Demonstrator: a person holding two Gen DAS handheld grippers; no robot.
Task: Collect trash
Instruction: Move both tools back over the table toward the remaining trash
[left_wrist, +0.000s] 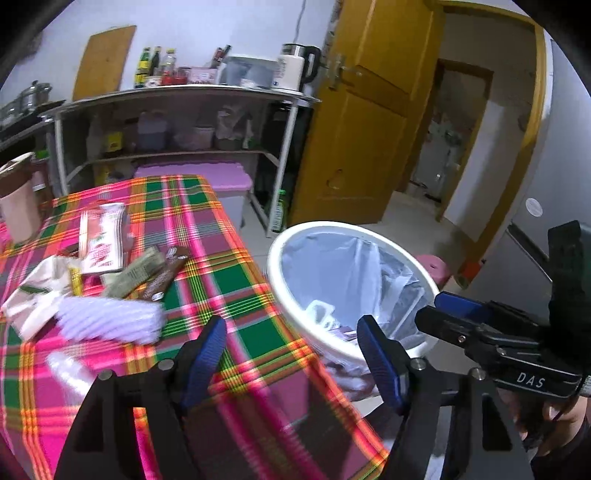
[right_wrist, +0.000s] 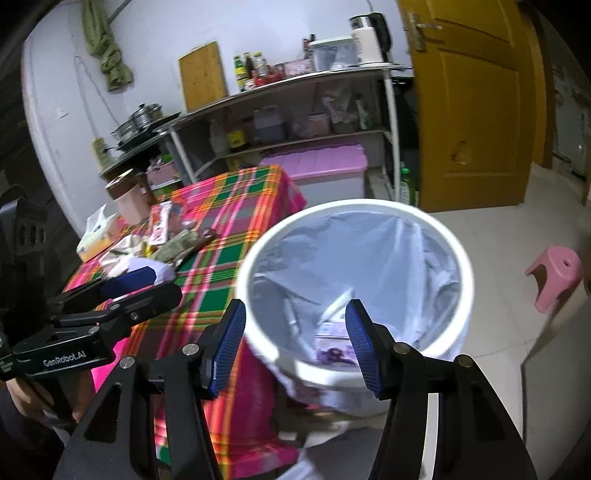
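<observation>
Trash (left_wrist: 122, 266) lies heaped on the plaid tablecloth (left_wrist: 229, 280), up and to the left of my left gripper (left_wrist: 291, 354); the heap sits well apart from its fingers. My left gripper's jaws stand wide apart with nothing between them, over the table's near corner. The red-and-white packet (left_wrist: 101, 238) at the back of the heap lies with its long axis running away from me, while the brown wrapper (left_wrist: 164, 275) slants from lower left toward upper right. A ridged white tray (left_wrist: 110, 319) lies nearest me, long side across the view.

My right gripper (right_wrist: 295, 343) hangs over the near rim of the white bin (right_wrist: 354, 280), which stands just beside the table's edge; its jaws are spread, gripping nothing. A purple-printed packet (right_wrist: 332, 350) lies at the bottom of the bag lining the bin.

The right wrist view shows a tissue box (right_wrist: 94, 240) behind the heap and a pink stool (right_wrist: 557, 277) on the floor; the left view cuts off most of the stool. The left view shows the heap more closely, though blurred.
</observation>
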